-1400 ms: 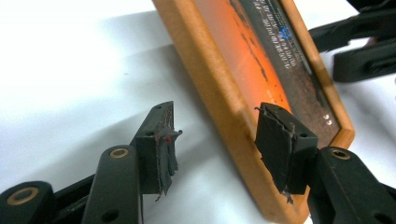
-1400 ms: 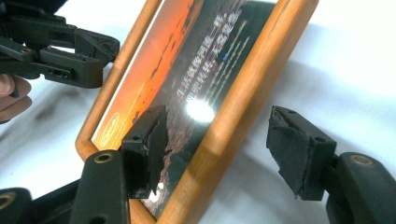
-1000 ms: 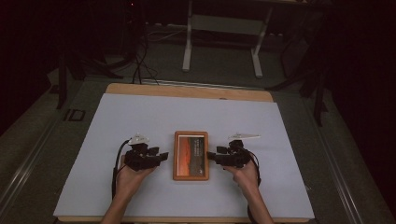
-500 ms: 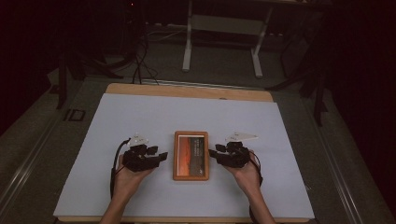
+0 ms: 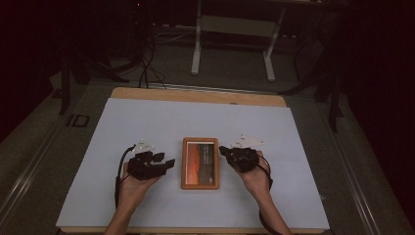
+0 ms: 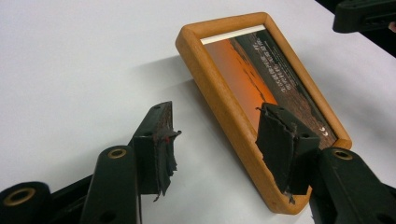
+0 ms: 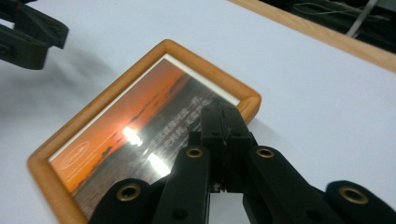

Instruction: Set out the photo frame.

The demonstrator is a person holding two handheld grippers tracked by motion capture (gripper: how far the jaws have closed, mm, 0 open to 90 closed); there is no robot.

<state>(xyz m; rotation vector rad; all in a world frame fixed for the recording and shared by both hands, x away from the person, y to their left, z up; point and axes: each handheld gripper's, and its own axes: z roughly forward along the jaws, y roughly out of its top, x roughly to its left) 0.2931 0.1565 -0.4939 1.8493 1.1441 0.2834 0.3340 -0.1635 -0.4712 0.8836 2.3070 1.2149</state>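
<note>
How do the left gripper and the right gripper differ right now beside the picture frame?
The left gripper has its jaws open, straddling the wooden edge of the picture frame; the right gripper has just closed its jaws, with nothing between them. The left one sits at the frame's left side, the right one at its right. Both are black, hand-held and point toward the frame.

The high view is dim: the floor and room around the table (image 5: 147, 122) sink into near-black, while the pale tabletop is evenly lit from above. The gripper views are brighter and sharp. Two white glare spots sit on the frame (image 7: 140, 140) glass. Soft shadows fall beside the frame.
</note>
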